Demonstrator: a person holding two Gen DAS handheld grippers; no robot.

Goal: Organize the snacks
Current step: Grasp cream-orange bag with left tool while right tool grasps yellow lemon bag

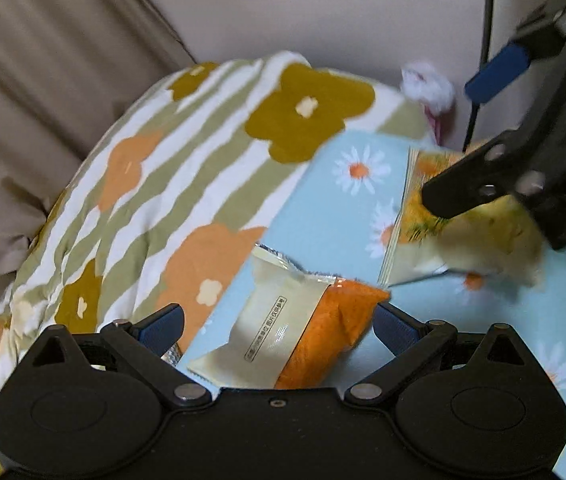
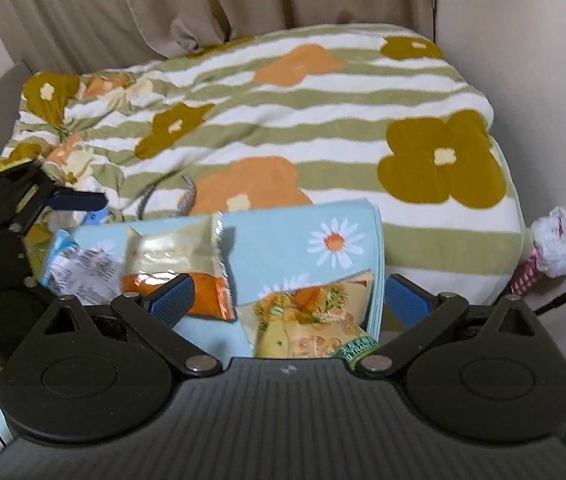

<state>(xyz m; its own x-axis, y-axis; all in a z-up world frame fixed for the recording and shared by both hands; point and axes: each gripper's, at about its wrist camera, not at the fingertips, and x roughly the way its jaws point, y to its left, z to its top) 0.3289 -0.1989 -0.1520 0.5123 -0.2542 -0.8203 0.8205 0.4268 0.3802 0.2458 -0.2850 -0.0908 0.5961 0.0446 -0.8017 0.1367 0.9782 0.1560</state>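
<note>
Left tongs [image 1: 277, 326] spread wide, straddling cream-and-orange foil snack packet [image 1: 295, 328], pads either side, not yet pinching. Right tongs [image 2: 289, 294] also spread, framing yellow crinkly plastic snack bag [image 2: 311, 320]; contact unclear, left view blurred there. Both packets lying on folded light-blue daisy-print cloth [image 2: 283, 248], itself on bed with green-striped flower-print quilt [image 2: 283, 120]. Third wrapper, blue-and-silver foil [image 2: 79, 264], at cloth's left end, just beside left tongs.

Risks, judged: slick puffy foil likely to squirt out if pinched at bulge rather than flat seam; soft cloth underneath likely to get caught by pads and dragged, shifting other packets. Two tongs working near each other, so collision possible if either swung inward. Yellow bag near cloth's right edge, bed edge just beyond; nudge could send it off toward wall gap.

Room: open quilt ahead and left, beige curtain [image 2: 203, 4] well beyond. Right side tight: wall, black cable [image 1: 487, 40], white fluffy thing [image 2: 555, 244] at bed corner.
</note>
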